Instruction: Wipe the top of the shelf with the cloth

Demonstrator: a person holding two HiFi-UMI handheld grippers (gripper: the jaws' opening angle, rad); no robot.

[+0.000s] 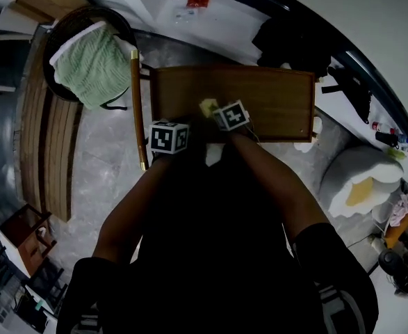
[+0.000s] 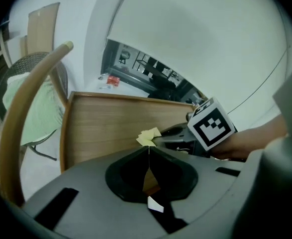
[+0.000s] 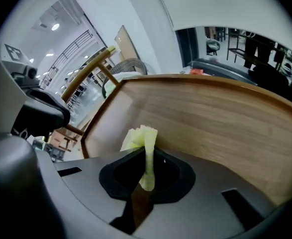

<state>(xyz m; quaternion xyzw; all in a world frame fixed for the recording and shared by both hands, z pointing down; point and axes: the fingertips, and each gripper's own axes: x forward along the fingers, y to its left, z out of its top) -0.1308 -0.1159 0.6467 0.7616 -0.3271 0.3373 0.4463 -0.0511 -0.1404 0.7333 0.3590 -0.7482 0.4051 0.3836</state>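
The fingers of the right gripper (image 3: 146, 158) are seen clamped on a small yellow cloth (image 3: 140, 135), a folded tuft of which sticks out past the tips above the wooden shelf top (image 3: 220, 116). The fingers of the left gripper (image 2: 148, 152) are pressed together with nothing between them. That gripper is held just beside the other, at about 8 o'clock from the cloth in the head view. The cloth is placed near the 6 o'clock edge of the top, left of its middle; whether it is touching the wood cannot be made out. No streak or dust is shown, so the wiped share cannot be judged. The broad stretch toward 3 o'clock appears yet to be wiped.
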